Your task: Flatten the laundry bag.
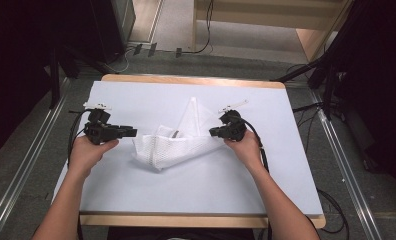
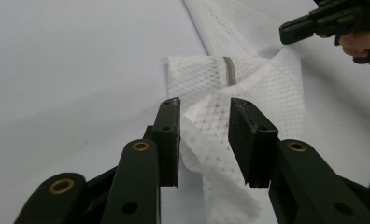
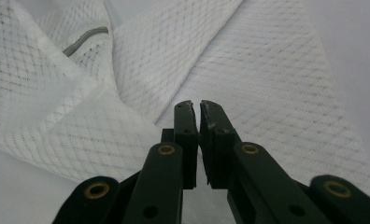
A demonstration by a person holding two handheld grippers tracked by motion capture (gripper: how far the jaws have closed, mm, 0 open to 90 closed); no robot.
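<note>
A white mesh cloth (image 1: 171, 145) lies crumpled and folded in the middle of the table, with a short grey strip (image 2: 228, 70) sewn near one fold. My left gripper (image 1: 133, 132) is level at the cloth's left end. In the left gripper view its jaws (image 2: 204, 105) stand apart, and a raised fold of the mesh (image 2: 206, 126) sits in the gap without being pressed. My right gripper (image 1: 212, 132) points left at the cloth's right edge. In the right gripper view its jaws (image 3: 196, 106) are together just over the mesh (image 3: 267, 70), and I see no cloth between them.
A pale sheet (image 1: 136, 95) covers the wooden table (image 1: 186, 79). Metal floor rails (image 1: 31, 155) run along both sides. Dark stands (image 1: 331, 75) and cables (image 1: 206, 40) are beyond the far edge. The right gripper (image 2: 309, 25) also appears in the left gripper view.
</note>
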